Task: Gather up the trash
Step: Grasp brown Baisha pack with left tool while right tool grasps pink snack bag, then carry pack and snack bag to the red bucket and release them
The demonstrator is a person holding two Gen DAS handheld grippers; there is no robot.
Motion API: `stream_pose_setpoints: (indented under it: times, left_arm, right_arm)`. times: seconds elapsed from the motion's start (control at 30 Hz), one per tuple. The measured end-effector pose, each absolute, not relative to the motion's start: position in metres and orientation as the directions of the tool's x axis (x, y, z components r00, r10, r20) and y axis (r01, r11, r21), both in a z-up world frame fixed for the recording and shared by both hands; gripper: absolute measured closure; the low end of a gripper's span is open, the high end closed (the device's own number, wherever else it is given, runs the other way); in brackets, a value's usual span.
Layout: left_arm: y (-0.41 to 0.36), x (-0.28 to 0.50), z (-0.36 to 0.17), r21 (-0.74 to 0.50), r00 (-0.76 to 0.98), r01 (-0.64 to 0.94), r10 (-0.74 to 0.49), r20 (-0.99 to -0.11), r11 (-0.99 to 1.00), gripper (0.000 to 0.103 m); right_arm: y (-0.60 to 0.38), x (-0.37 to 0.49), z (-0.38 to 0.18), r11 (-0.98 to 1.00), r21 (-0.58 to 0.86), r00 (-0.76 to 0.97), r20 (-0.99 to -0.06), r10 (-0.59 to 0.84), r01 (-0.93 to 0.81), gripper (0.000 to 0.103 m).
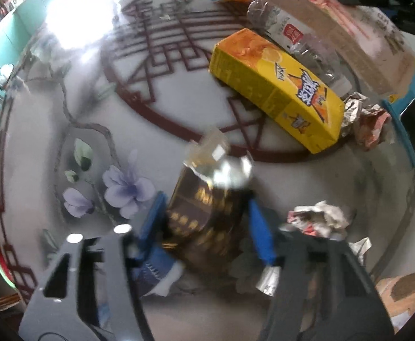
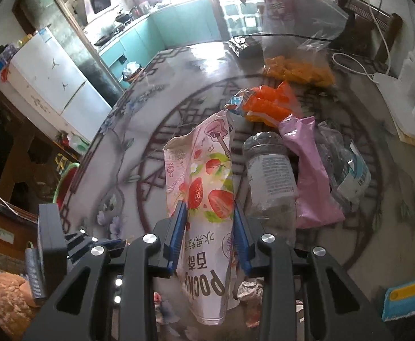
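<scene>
My left gripper (image 1: 207, 213) is shut on a dark brown and gold packet (image 1: 204, 216) with torn foil at its top, held just above the table. My right gripper (image 2: 208, 221) is shut on a pink strawberry Pocky box (image 2: 204, 199), lifted above the table; the box also shows in the left wrist view (image 1: 315, 8). A yellow snack box (image 1: 275, 88) lies on the table beyond the left gripper. Crumpled wrappers (image 1: 321, 218) lie to its right.
A crushed clear bottle (image 2: 269, 176), a pink bag (image 2: 309, 176), an orange wrapper (image 2: 269, 105) and a second crushed bottle (image 2: 346, 167) lie on the patterned table (image 2: 139, 108). A blue and yellow tray (image 2: 406, 298) is at the right. A fridge (image 2: 54, 82) stands at the left.
</scene>
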State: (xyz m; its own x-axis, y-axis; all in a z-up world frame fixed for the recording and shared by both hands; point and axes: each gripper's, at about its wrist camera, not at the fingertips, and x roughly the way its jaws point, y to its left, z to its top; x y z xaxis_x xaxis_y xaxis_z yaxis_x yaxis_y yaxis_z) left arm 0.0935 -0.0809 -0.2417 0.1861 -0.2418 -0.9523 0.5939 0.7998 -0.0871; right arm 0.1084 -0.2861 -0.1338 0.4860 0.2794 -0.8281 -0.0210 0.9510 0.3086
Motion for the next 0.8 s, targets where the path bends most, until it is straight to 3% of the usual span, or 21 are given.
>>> stream_pose_setpoints:
  times: [0.13, 0.47, 0.8]
  left_arm:
    - [-0.071, 0.099, -0.228, -0.111, 0.232, 0.524, -0.267, -0.935, 0.845, 0.06]
    - [-0.012, 0.102, -0.122, -0.109, 0.527, 0.297, -0.258, -0.81, 0.949, 0.059]
    - [0.051, 0.101, -0.077, -0.143, 0.624, 0.16, -0.212, -0.752, 0.977, 0.059]
  right_arm:
    - [-0.276, 0.102, -0.114, 0.949, 0.314, 0.536, -0.799, 0.273, -0.016, 0.071]
    - [-0.209, 0.091, -0.056, 0.98, 0.179, 0.681, -0.708, 0.188, -0.084, 0.071]
    - [-0.145, 0.094, -0.043, 0.977, 0.124, 0.692, -0.691, 0.211, -0.175, 0.071]
